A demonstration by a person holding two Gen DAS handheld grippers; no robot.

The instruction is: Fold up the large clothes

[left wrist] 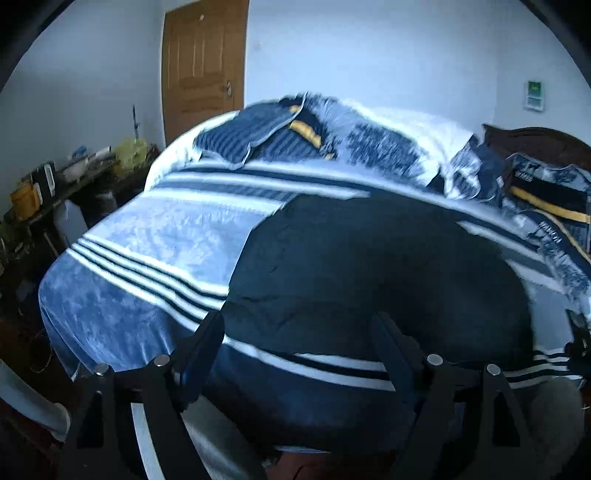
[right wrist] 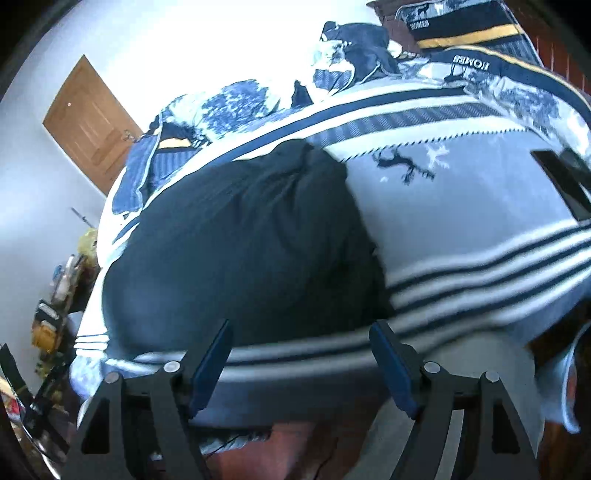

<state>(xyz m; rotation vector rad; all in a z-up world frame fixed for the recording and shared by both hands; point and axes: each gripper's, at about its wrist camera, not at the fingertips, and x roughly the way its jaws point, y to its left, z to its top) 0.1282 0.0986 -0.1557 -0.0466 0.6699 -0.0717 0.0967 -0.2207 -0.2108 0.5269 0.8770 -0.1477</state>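
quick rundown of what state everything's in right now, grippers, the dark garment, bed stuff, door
left gripper: open, nothing between the fingers
right gripper: open, nothing between the fingers
dark garment: lying on the bed in a compact, creased shape, not held
striped bedspread: spread flat over the bed
pillows: piled at the headboard end
door: closed
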